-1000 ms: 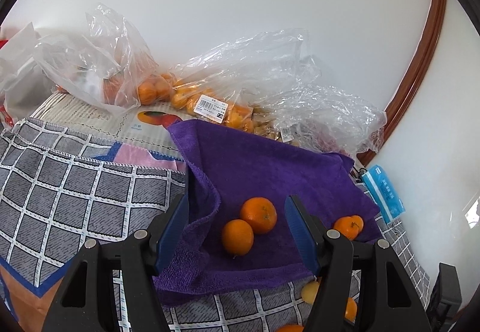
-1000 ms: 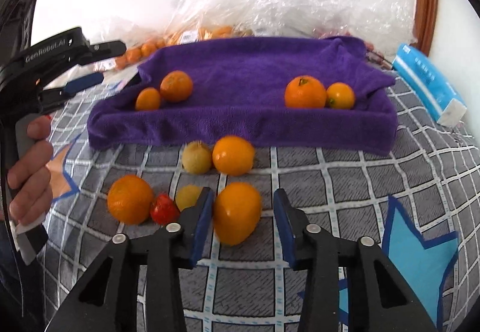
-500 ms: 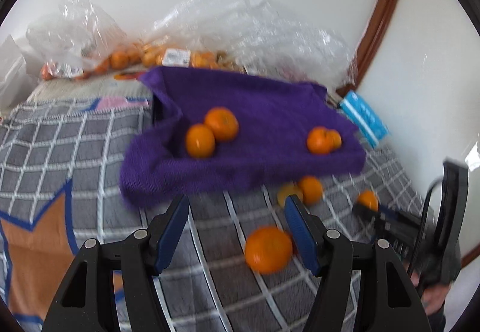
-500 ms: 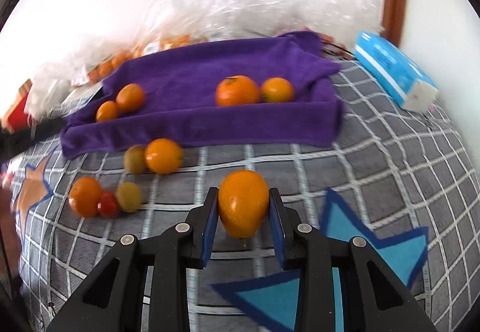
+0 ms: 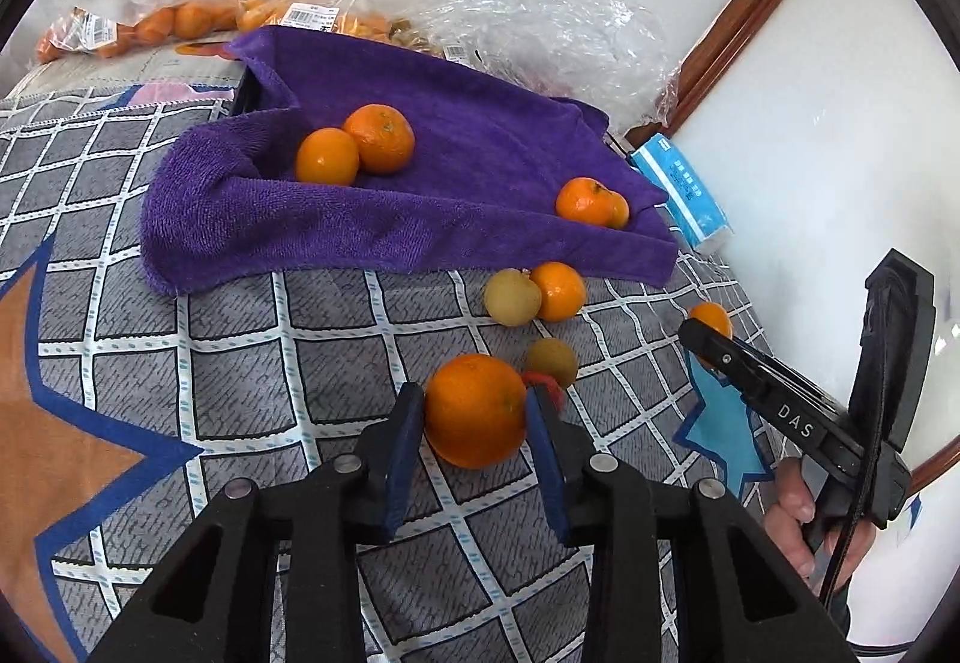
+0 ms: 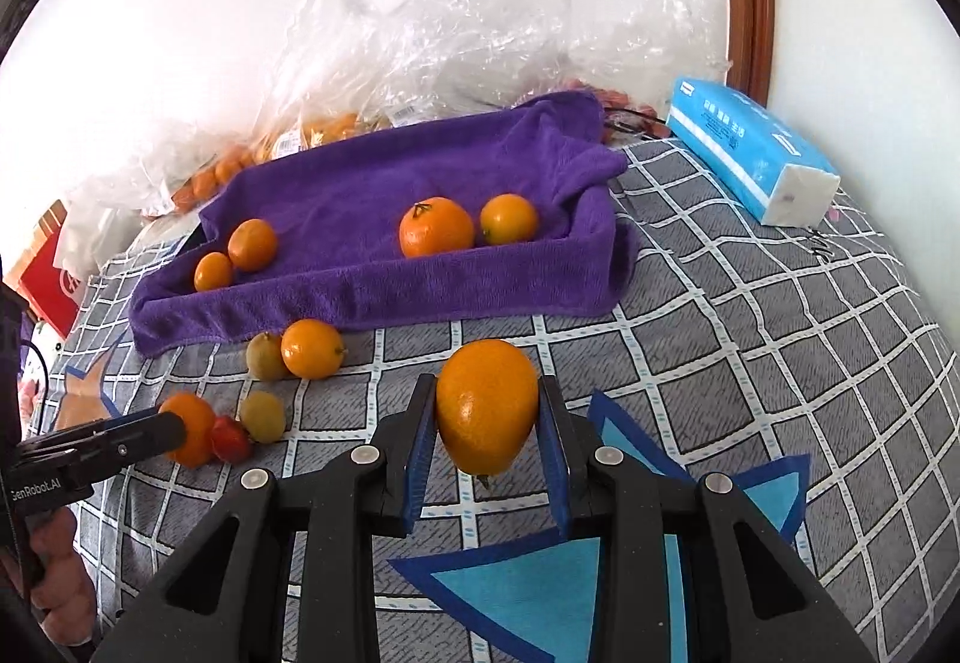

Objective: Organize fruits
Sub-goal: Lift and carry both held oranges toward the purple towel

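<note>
My left gripper (image 5: pixel 475 423) is shut on a round orange (image 5: pixel 477 408) resting on the checked cloth. My right gripper (image 6: pixel 487 414) is shut on an oval orange (image 6: pixel 486 402) and holds it above the cloth. A tray lined with a purple towel (image 6: pixel 384 297) holds two orange pairs, left (image 6: pixel 240 252) and right (image 6: pixel 462 228). Loose on the cloth lie an orange (image 6: pixel 312 348), two yellow-green fruits (image 6: pixel 262 416) and a small red fruit (image 6: pixel 230 440).
Clear plastic bags of oranges (image 5: pixel 198 12) lie behind the tray by the wall. A blue tissue pack (image 6: pixel 750 156) lies to the tray's right. A red box (image 6: pixel 51 276) stands at the far left. The other gripper (image 5: pixel 780 405) shows at the left view's right.
My left gripper swung from the tray down to the round orange and closed on it. My right gripper closed on the oval orange and lifted it off the cloth.
</note>
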A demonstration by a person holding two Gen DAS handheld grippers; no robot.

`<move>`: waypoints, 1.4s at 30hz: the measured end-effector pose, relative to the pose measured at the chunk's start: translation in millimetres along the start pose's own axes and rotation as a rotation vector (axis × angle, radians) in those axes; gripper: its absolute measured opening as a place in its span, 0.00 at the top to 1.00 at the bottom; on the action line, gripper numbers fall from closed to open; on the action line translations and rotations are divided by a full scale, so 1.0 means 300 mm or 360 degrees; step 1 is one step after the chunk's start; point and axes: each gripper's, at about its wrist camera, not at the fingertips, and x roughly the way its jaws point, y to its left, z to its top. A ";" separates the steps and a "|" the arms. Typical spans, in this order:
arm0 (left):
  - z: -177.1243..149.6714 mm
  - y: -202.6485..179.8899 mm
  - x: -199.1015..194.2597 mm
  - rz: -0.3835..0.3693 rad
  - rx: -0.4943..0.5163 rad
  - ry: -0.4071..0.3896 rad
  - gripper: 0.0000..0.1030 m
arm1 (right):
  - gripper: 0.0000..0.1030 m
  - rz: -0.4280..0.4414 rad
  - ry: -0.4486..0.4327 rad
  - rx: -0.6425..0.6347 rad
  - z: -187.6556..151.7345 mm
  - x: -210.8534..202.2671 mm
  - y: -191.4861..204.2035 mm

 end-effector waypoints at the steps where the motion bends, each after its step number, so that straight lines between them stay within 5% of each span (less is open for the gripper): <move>1: 0.003 -0.002 0.000 -0.0002 0.0000 0.0002 0.69 | 0.69 0.0002 0.0001 0.0001 -0.002 0.002 0.005; 9: 0.026 0.054 -0.069 0.0140 0.0034 -0.0052 0.79 | 0.69 0.0027 0.0015 -0.0007 -0.019 0.021 0.040; 14: 0.021 0.095 -0.039 -0.0031 -0.0083 0.0012 0.64 | 0.69 0.0038 0.0063 -0.0011 -0.033 0.060 0.047; 20: -0.006 0.035 0.001 0.0004 0.0035 0.0046 0.52 | 0.69 0.0072 0.0061 0.0009 -0.040 0.063 0.033; 25: -0.032 -0.028 0.009 0.0197 0.0218 -0.0006 0.51 | 0.69 0.0100 0.0053 0.0017 -0.041 0.061 0.026; 27: -0.038 -0.050 0.015 0.0363 0.0319 -0.0026 0.64 | 0.69 0.0102 0.0053 0.0006 -0.039 0.063 0.027; 30: -0.026 -0.053 0.022 0.0457 0.0356 -0.0047 0.64 | 0.69 0.0052 0.0045 -0.0031 -0.032 0.072 0.038; 42: -0.020 -0.020 0.013 0.0374 0.0288 -0.0054 0.63 | 0.69 -0.0023 0.0095 -0.0052 -0.032 0.111 0.046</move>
